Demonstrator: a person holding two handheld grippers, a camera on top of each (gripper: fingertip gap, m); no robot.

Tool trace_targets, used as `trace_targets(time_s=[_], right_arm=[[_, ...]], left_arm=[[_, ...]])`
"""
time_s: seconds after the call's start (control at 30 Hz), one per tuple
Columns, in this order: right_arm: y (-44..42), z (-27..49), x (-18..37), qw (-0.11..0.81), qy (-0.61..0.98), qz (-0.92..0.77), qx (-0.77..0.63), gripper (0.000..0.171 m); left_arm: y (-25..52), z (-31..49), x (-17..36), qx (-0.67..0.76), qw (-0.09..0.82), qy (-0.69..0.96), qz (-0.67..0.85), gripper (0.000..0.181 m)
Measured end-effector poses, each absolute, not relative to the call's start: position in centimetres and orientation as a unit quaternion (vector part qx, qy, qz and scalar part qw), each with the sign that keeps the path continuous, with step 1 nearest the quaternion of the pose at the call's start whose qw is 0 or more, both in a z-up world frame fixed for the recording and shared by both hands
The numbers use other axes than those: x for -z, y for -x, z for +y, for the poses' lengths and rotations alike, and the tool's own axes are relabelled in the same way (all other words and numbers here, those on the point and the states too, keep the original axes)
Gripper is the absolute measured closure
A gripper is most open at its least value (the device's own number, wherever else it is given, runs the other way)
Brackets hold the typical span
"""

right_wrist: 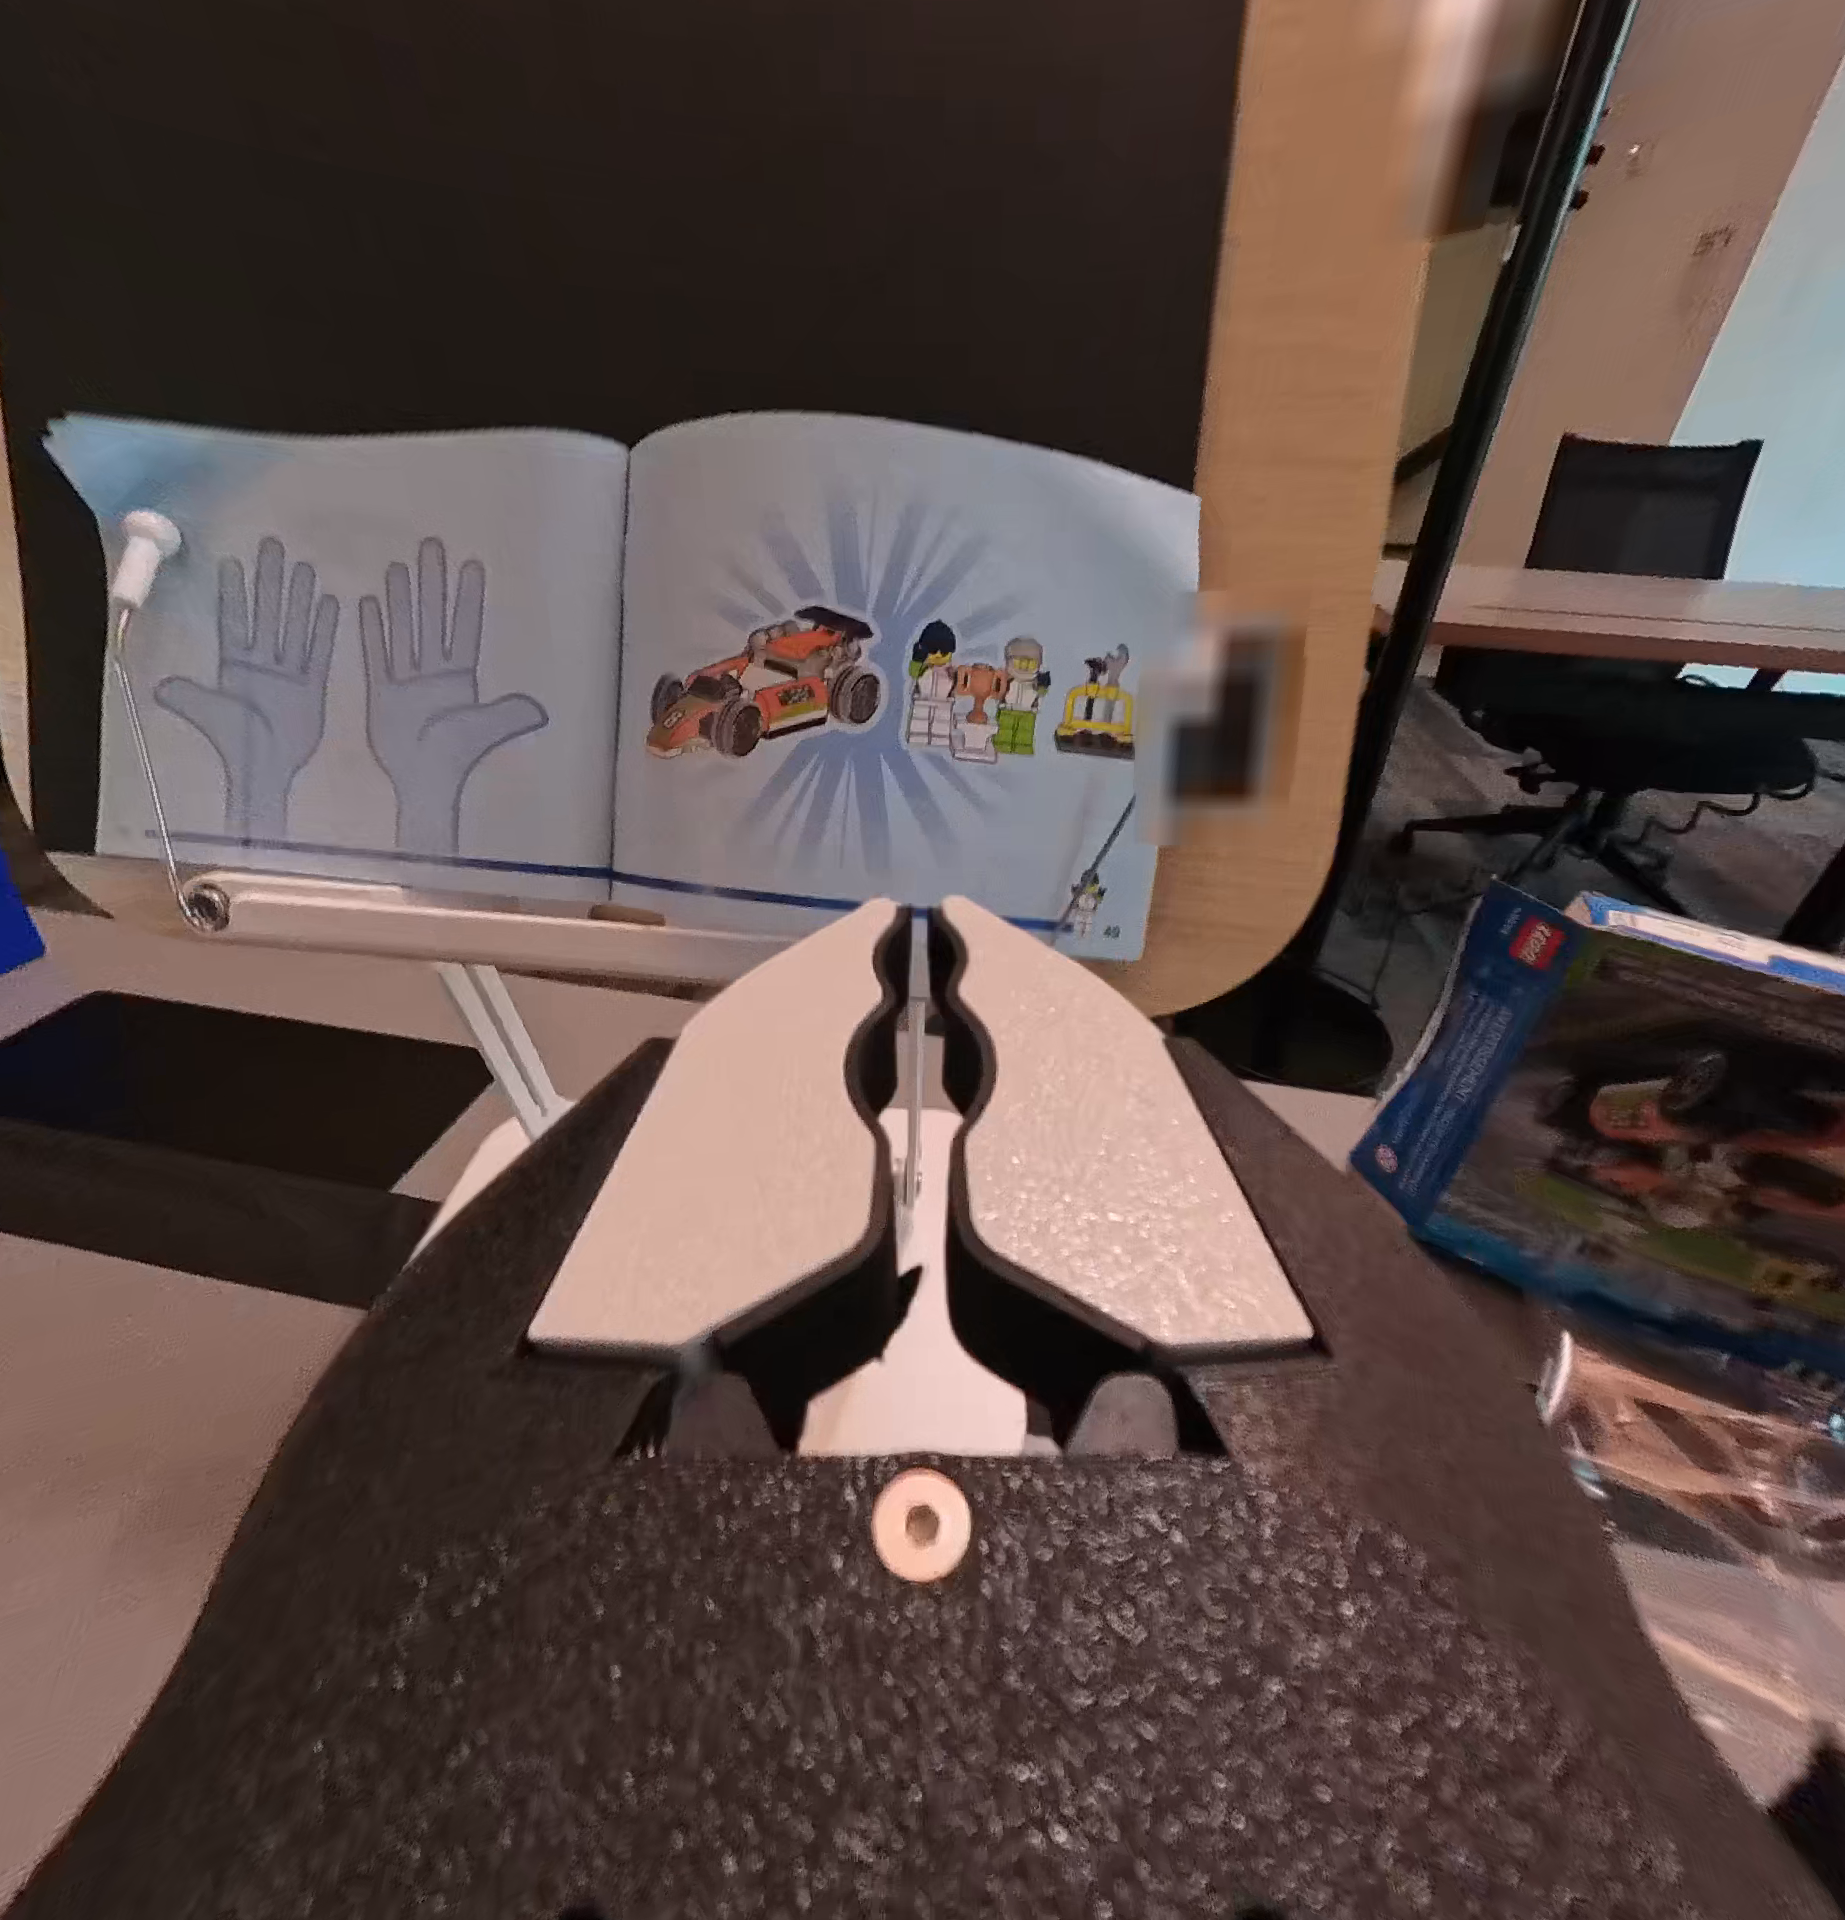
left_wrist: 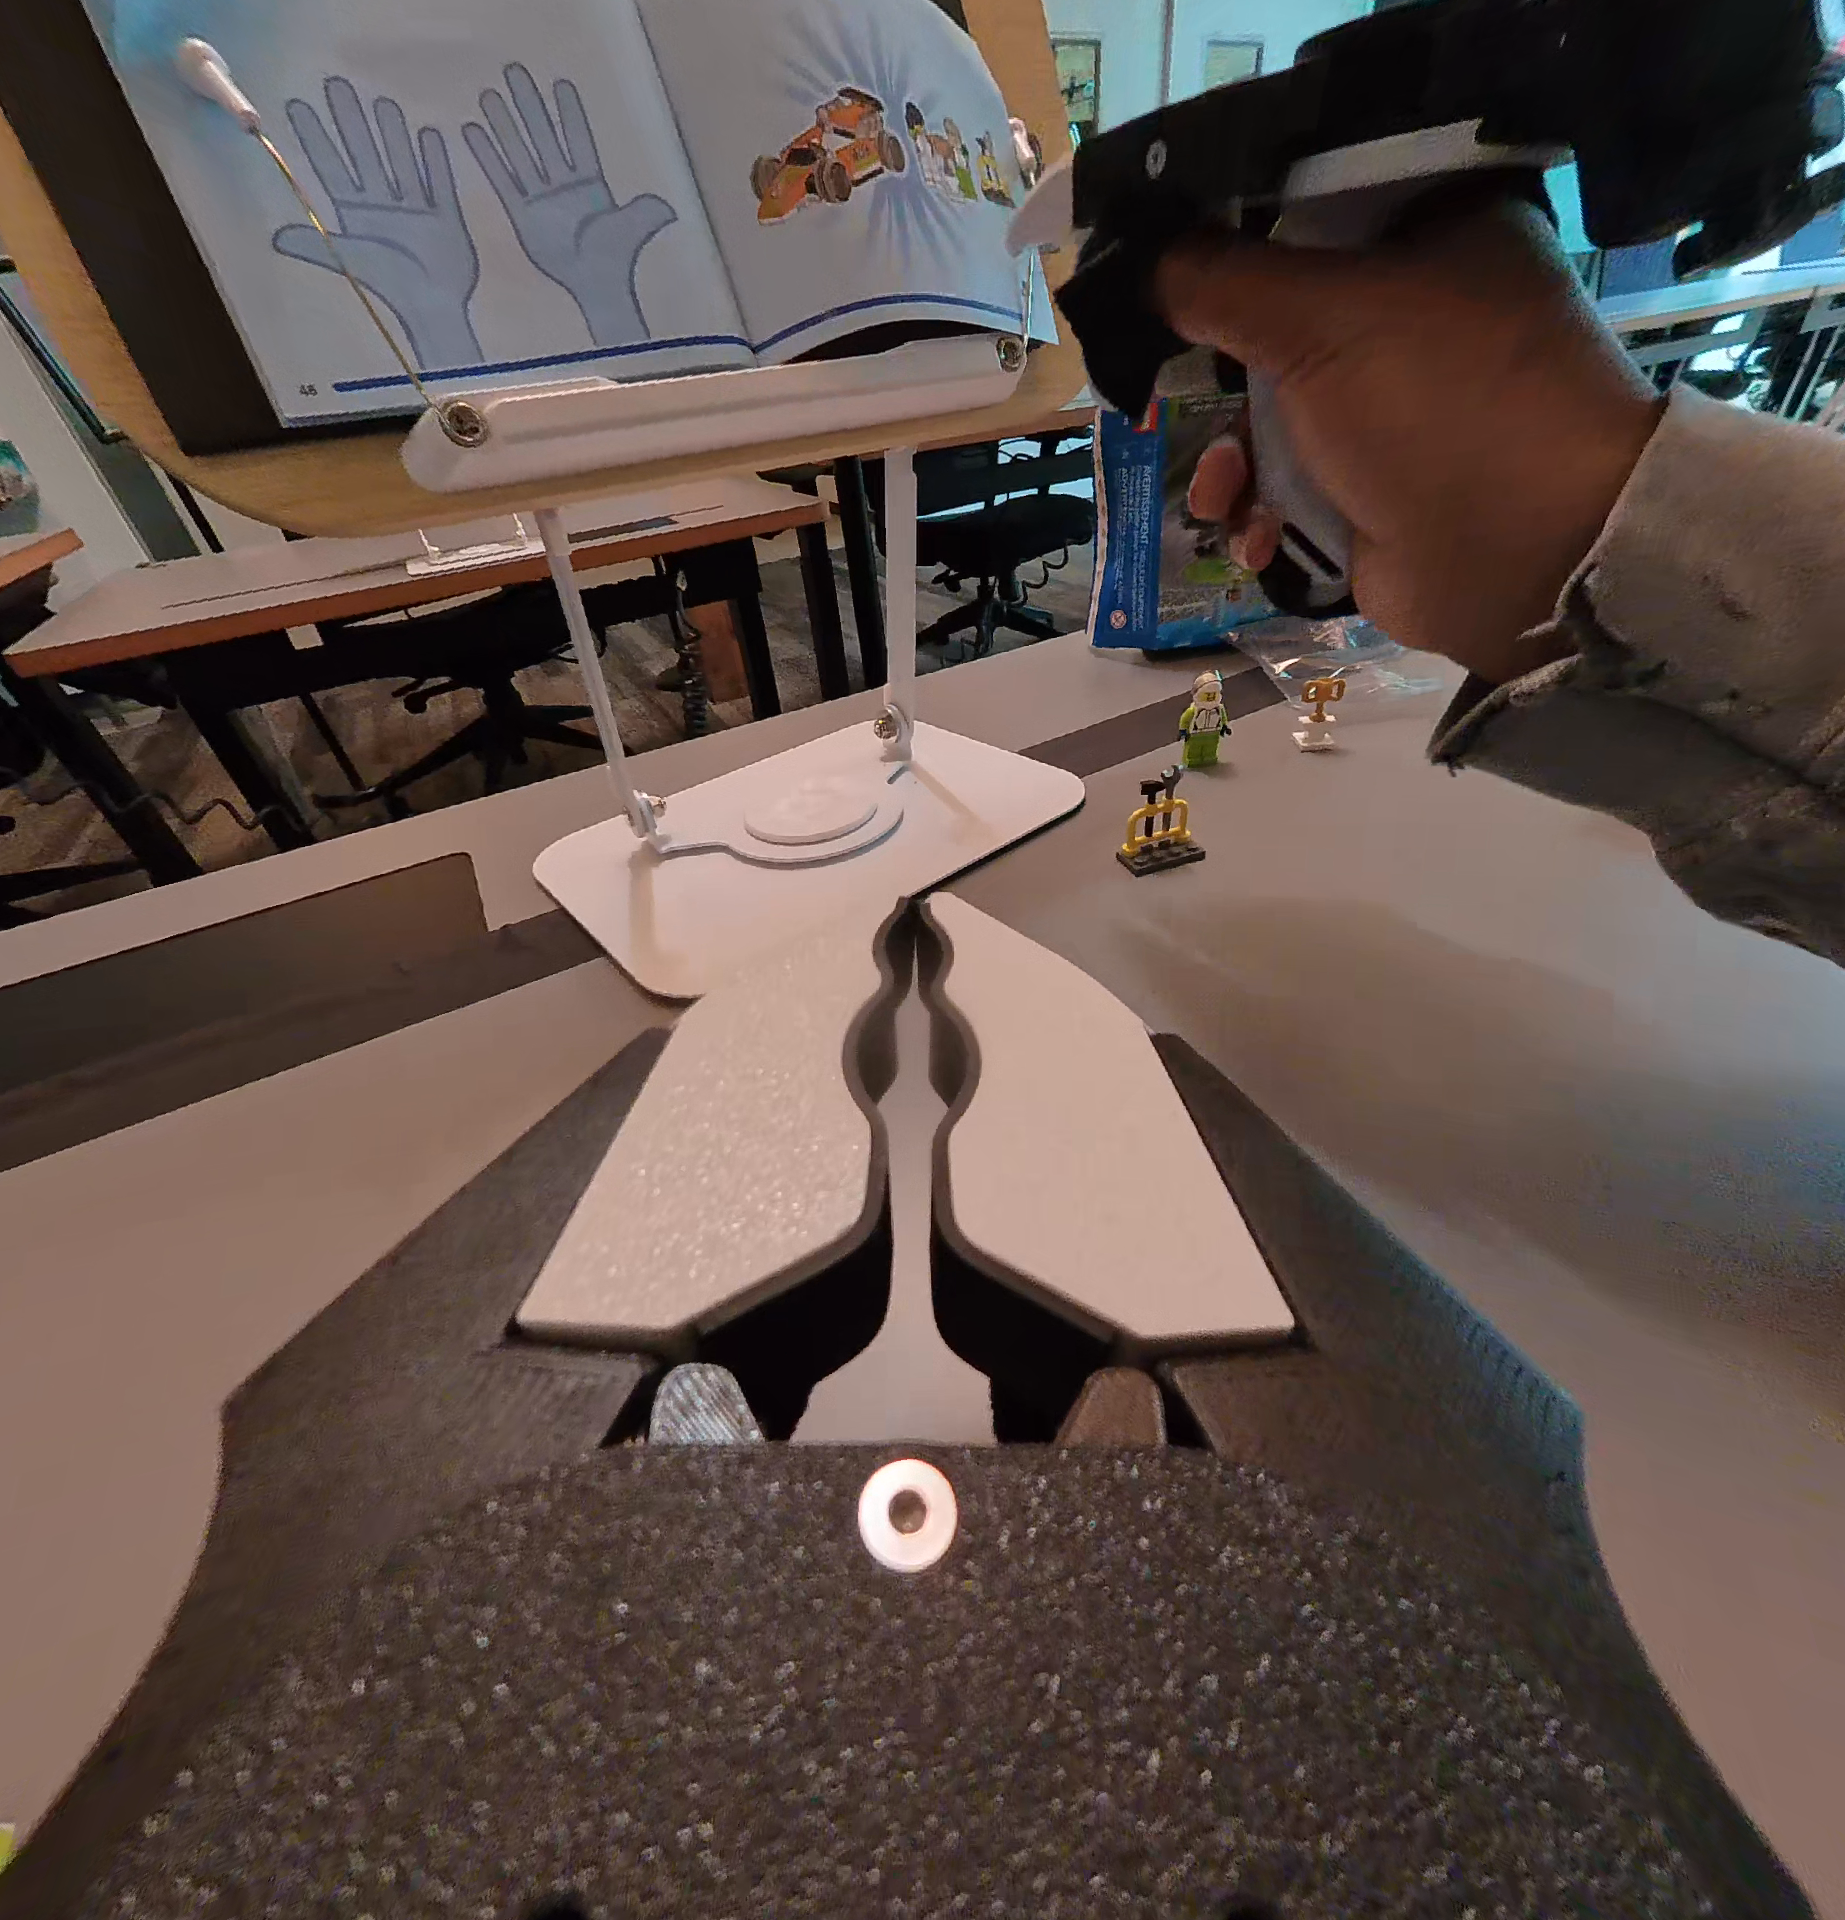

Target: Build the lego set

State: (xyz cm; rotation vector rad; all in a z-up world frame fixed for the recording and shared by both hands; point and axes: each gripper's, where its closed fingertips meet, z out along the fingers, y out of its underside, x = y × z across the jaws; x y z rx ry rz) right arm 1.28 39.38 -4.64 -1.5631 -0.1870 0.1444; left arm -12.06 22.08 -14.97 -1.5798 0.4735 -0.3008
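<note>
A: Both closed on nothing, the left gripper [left_wrist: 916, 914] and right gripper [right_wrist: 923, 914]?

B: Yes. The instruction booklet [right_wrist: 627, 675] ahead of them shows the finished page; minifigure [left_wrist: 1205, 721], trophy [left_wrist: 1319, 711] and yellow barrier [left_wrist: 1159, 826] stand front-right of the left one.

A: Next?

B: Probably compare against the page. Grey table [left_wrist: 1417, 1039]; office desks and chairs [left_wrist: 1001, 540] behind.

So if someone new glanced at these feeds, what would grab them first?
Probably the open booklet on its stand, showing drawn hands and the finished car, straight ahead of both shut tongs. Next, the small builds on the table right of the stand: a minifigure, a yellow barrier and a trophy.
</note>
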Motion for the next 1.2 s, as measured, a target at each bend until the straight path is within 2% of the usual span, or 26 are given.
trace_targets(time_s=[1.2], right_arm=[[-1.7, 40.3, 4.1, 0.702, 0.705, -0.098, -0.018, 0.171]], left_arm=[[11.3, 22.1, 15.4, 0.146, 0.657, 0.705, 0.225, 0.181]])
